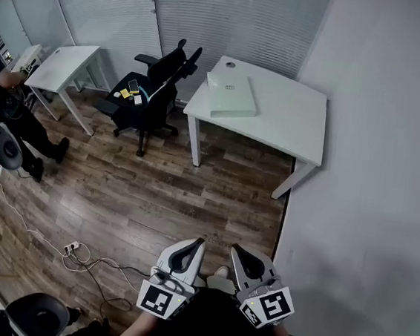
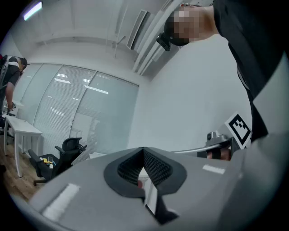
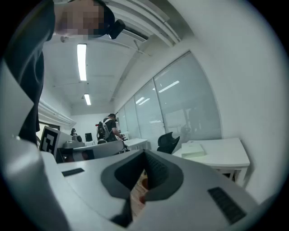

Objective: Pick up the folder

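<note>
The folder (image 1: 231, 95) is a pale, flat rectangle lying on the left part of a white table (image 1: 290, 120) far ahead in the head view. In the right gripper view the folder (image 3: 193, 150) shows small on that same table (image 3: 228, 155). Both grippers are held low, close to the person's body and a long way from the table. The left gripper (image 1: 197, 243) is shut with nothing between its jaws, as its own view confirms (image 2: 144, 155). Beside it, the right gripper (image 1: 237, 248) is also shut and empty (image 3: 145, 158).
A black office chair (image 1: 155, 83) stands left of the folder's table. A second white table (image 1: 64, 66) and a person (image 1: 14, 113) are at the far left. Cables and a power strip (image 1: 74, 250) lie on the wooden floor. A white wall (image 1: 373, 181) runs along the right.
</note>
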`<state>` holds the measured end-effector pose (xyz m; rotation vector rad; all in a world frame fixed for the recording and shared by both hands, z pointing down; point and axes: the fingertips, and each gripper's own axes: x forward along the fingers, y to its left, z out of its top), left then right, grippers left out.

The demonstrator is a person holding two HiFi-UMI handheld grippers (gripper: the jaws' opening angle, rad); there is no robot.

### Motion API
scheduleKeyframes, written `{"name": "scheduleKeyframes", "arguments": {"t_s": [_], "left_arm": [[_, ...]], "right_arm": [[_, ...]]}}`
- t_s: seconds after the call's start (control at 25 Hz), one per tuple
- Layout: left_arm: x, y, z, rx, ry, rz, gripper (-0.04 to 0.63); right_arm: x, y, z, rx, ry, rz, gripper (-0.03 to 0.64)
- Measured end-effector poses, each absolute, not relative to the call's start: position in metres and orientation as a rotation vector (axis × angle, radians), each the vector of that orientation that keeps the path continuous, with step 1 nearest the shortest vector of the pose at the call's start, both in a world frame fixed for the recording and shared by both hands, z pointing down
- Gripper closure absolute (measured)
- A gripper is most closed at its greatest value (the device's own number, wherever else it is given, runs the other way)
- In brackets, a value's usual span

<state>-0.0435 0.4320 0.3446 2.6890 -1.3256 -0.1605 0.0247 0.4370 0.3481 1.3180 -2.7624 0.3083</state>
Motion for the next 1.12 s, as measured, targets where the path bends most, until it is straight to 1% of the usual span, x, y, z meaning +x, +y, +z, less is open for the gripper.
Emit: {"name": "scheduleKeyframes", "arguments": {"t_s": [0.12, 0.28, 0.68, 1.12], "left_arm": [[-0.050, 0.430, 0.331, 2.740, -1.356, -0.275, 0.591], [-0.045, 0.432, 0.349, 2.680, -1.288, -0.164, 0.591], [-0.019, 0.439, 0.346, 2.735, -1.215, -0.144, 0.591], [0.019, 0.451, 0.344, 2.781, -1.238, -0.097, 0.591]], "right_arm": [[0.019, 0.441, 0.349, 1.332, -2.761, 0.311, 0.617], [0.023, 0.442, 0.349, 1.360, -2.747, 0.319, 0.617], [0.041, 0.451, 0.353, 1.372, -2.750, 0.315, 0.617], [0.074, 0.457, 0.341, 1.370, -2.825, 0.290, 0.617]]}}
